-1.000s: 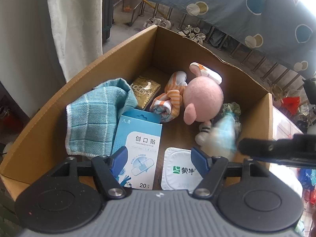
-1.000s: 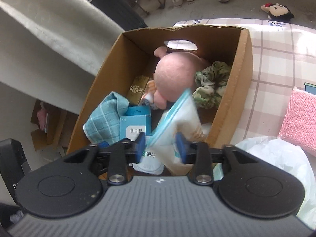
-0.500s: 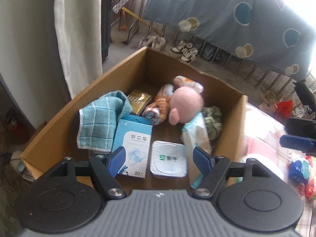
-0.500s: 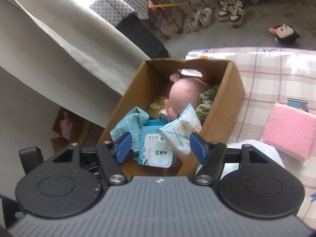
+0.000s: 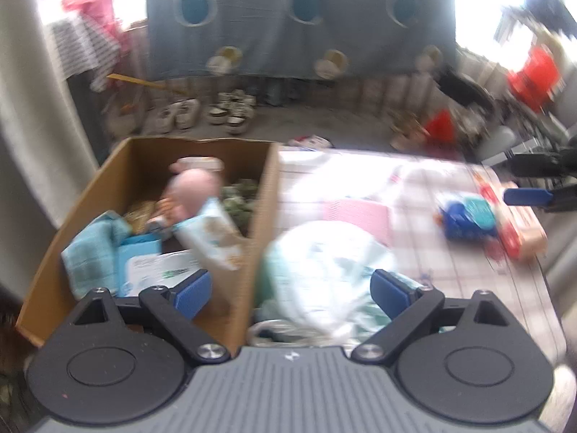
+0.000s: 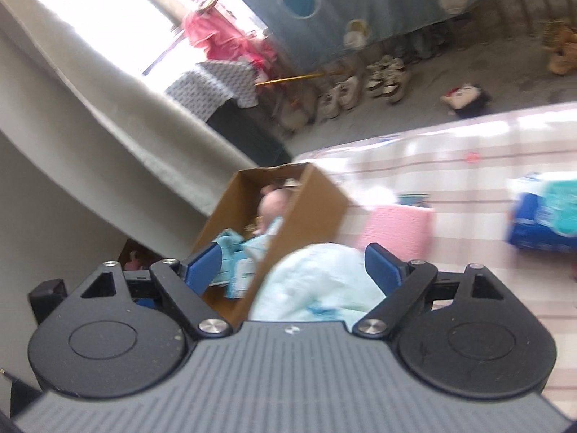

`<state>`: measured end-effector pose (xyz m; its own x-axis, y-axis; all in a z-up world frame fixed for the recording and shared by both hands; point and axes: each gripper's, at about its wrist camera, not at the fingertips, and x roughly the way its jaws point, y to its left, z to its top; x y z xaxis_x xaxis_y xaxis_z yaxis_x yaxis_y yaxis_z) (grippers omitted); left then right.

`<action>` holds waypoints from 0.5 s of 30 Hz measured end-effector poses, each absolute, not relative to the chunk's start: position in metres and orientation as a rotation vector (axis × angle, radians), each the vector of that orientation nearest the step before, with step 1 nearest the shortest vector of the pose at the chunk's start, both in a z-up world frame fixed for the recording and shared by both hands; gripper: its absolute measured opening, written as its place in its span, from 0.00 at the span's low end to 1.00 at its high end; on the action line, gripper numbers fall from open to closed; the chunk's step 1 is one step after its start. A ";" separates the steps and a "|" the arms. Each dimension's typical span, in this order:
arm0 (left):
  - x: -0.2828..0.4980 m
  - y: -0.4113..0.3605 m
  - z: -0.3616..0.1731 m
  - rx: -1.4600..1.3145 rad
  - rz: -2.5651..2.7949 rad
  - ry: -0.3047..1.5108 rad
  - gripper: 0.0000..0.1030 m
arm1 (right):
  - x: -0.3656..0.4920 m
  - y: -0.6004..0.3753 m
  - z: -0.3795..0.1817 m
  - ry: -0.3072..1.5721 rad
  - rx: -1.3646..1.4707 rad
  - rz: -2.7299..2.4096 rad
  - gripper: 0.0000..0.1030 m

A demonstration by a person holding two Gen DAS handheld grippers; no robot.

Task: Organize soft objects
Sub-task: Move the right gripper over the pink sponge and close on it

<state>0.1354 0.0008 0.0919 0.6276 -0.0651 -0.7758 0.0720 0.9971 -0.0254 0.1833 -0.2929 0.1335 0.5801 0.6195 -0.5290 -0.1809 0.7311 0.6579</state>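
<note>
Cardboard box [image 5: 265,195] at table's left edge, pink plush [image 5: 193,189] at its far end, wipes pouch [image 5: 212,236] leaning on its right wall. Your left gripper [image 5: 290,290] and right gripper [image 6: 292,265]: jaws have just been opening, wide, nothing pinched.

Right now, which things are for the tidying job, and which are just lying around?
For the job: box, pink plush, blue cloth, white bag, pink pad, blue pack.

Lying about: shoes, doll on floor, hanging sheet.
</note>
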 end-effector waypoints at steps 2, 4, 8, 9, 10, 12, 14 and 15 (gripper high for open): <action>0.144 -0.021 0.089 0.045 -0.099 0.910 0.93 | 0.181 -0.310 0.123 0.850 0.617 0.485 0.84; 0.152 -0.039 0.085 0.059 -0.118 0.923 0.93 | 0.184 -0.321 0.112 0.868 0.627 0.482 0.84; 0.174 -0.058 0.073 0.068 -0.108 0.934 0.93 | 0.204 -0.322 0.094 0.911 0.571 0.503 0.84; 0.179 -0.061 0.070 0.076 -0.095 0.935 0.93 | 0.213 -0.316 0.086 0.924 0.554 0.502 0.84; 0.185 -0.062 0.066 0.082 -0.078 0.935 0.93 | 0.224 -0.314 0.080 0.938 0.540 0.505 0.84; 0.199 -0.059 0.059 0.084 -0.042 0.941 0.93 | 0.251 -0.303 0.065 0.967 0.530 0.500 0.84; 0.211 -0.053 0.051 0.072 -0.016 0.957 0.92 | 0.278 -0.290 0.048 0.999 0.515 0.512 0.84; 0.217 -0.048 0.049 0.062 -0.005 0.965 0.90 | 0.291 -0.286 0.039 1.011 0.508 0.518 0.84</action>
<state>0.2171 -0.0484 0.0488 0.5693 0.0235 -0.8218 0.0314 0.9982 0.0504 0.2908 -0.2858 0.0388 0.4337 0.6197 -0.6541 -0.1692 0.7690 0.6165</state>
